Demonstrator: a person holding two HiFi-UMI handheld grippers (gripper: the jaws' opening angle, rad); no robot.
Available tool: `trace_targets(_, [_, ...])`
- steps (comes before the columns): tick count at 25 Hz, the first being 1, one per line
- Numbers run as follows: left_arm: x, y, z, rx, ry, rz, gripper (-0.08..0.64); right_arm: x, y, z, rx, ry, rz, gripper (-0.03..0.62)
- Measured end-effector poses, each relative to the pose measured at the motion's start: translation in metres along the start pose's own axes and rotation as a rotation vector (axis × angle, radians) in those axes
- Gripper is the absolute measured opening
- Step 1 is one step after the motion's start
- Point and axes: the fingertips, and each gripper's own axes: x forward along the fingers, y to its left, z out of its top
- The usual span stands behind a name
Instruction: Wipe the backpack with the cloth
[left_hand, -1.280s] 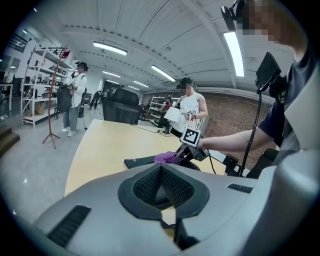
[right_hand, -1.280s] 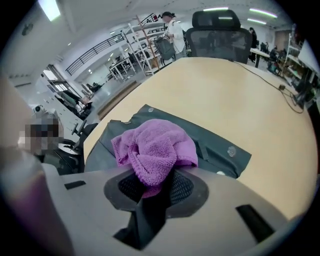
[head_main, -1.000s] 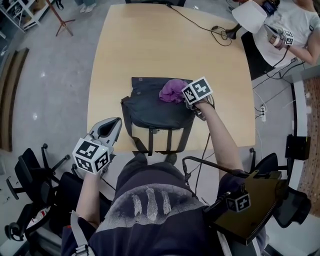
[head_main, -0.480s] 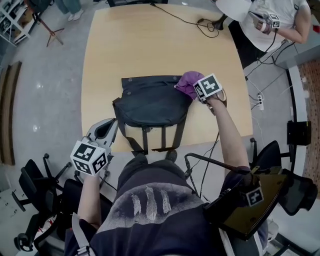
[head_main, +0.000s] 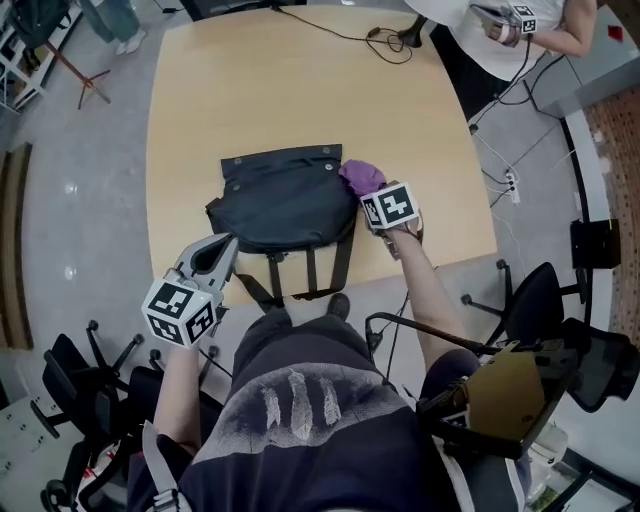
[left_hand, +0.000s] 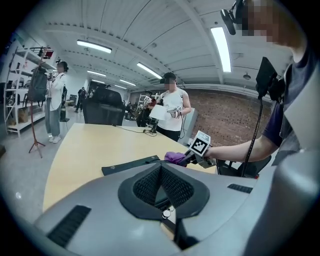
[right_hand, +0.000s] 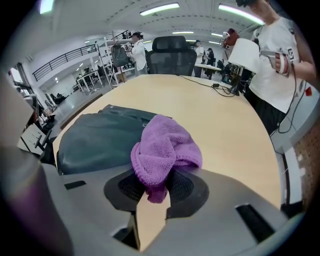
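Nearest the camera, the left gripper (left_hand: 161, 169) hangs off the desk's (head_main: 300, 90) near edge, jaws pressed together on nothing. Past it a dark backpack (head_main: 285, 200) lies flat on the desk, its straps trailing over the near edge. At the bag's far right corner, the right gripper (right_hand: 155, 182) is clenched on a purple cloth (right_hand: 165, 145) (bunched, its loose end spilling between the jaws), which rests just beside the flap. Farther off, a black cable (head_main: 340, 35) crosses the desk towards a second person (head_main: 510, 35) in a white shirt.
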Motion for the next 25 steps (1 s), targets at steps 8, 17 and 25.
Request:
trace_targets(8, [0.000,-0.011,-0.011,-0.015,0.012,0.010,0.006,-0.010,0.064,0.003,-0.131,-0.025,0.039,0.092])
trace_targets(17, [-0.008,-0.007,-0.014,-0.027,-0.008,0.010,0.006,-0.015,0.141,0.025,-0.242,-0.038,0.161,0.092])
trace_targets(25, [-0.029,0.024,-0.017,-0.051,-0.039,0.047,0.006,0.003,0.245,0.034,-0.386,0.007,0.328,0.092])
